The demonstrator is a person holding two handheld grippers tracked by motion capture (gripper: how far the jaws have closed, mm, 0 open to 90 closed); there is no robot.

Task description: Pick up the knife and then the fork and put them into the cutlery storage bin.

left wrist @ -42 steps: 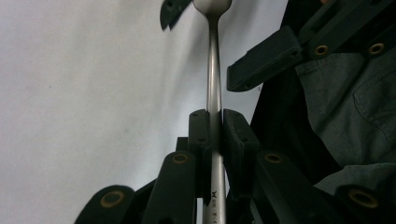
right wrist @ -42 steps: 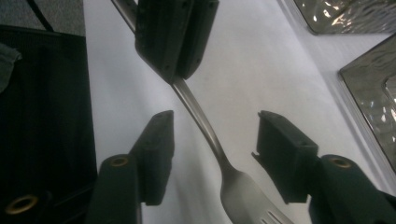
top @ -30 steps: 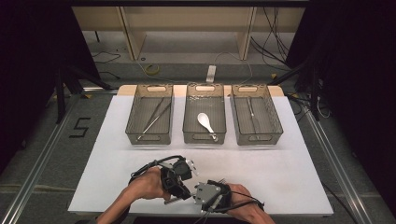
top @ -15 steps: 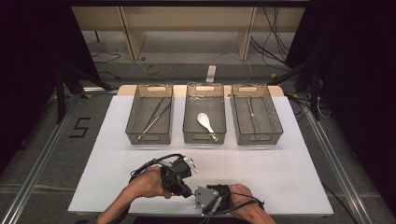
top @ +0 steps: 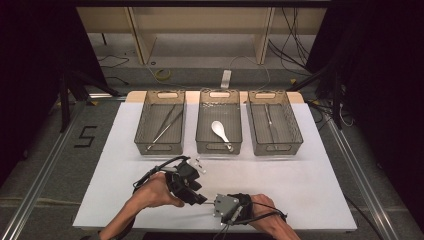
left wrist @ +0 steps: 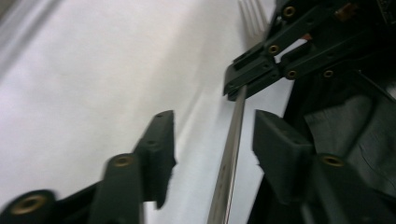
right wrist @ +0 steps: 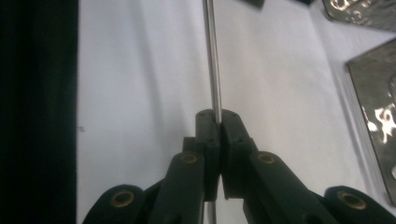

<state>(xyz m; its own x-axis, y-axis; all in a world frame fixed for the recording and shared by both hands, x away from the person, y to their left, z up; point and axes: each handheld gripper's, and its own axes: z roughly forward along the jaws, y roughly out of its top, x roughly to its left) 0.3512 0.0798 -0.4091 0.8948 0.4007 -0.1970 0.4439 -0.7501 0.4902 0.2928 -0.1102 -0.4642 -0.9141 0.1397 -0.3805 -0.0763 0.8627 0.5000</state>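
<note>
You are passing a slim, bright metal fork (left wrist: 229, 154) from one pair of tongs to the other, low over the white desk (top: 310, 185) and well short of the middle grey mesh basket (top: 219, 145), on your side of it. Your right tongs (right wrist: 215, 122) are pressed together on the fork's thin handle, pinching it just behind the pads, while your left tongs (left wrist: 212, 140) stand spread, their jaws having just been opening, with the handle running between them and neither pad touching it. In the left gripper view the tines show faintly beyond the right tongs. Keep the right pinch firm and square on the flat of the handle, since polished steel is likely to slip or twist under smooth black pads. Draw the left tongs clear along the line of the handle rather than across it, so that a pad does not knock the fork askew. The desk cover is matt, pale and smooth. The three baskets are of fine wire mesh with cut-out handles: the middle one holds a glossy white spoon (top: 220, 131), and those either side of it hold long thin metal utensils too small to name.
</note>
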